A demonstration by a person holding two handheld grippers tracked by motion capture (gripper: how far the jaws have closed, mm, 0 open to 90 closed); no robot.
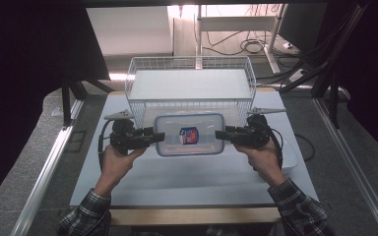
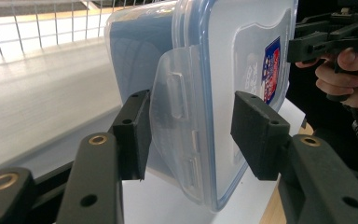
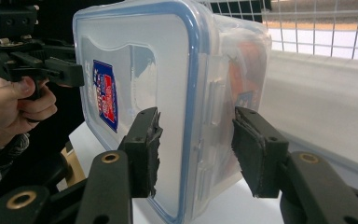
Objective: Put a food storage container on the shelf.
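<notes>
**One lidded box between two grippers, one wire basket behind**

One clear plastic container (image 1: 189,134) is sitting on the white table (image 1: 187,179), just in front of one white wire basket (image 1: 191,86). It is a rounded-corner rectangle with a blue-rimmed translucent lid, one red-and-blue label on top and hinged snap flaps at its short ends.

Two grippers are flanking it. The left gripper (image 1: 153,137) is reaching in at the container's left end; in the left gripper view its jaws are standing spread on either side of the folded-out flap, one matte black pad (image 2: 131,133) under the body side, the other over the lid, and neither is visibly pressing in. The right gripper (image 1: 224,134) is mirroring this at the right end; in the right gripper view its jaws are also standing apart, straddling the lid edge and latch, with worn, rough padding on the fingers (image 3: 145,149).

The basket's wire wall is lying close behind the container, leaving little room there. Bare table is stretching out toward the person's two plaid sleeves.
</notes>
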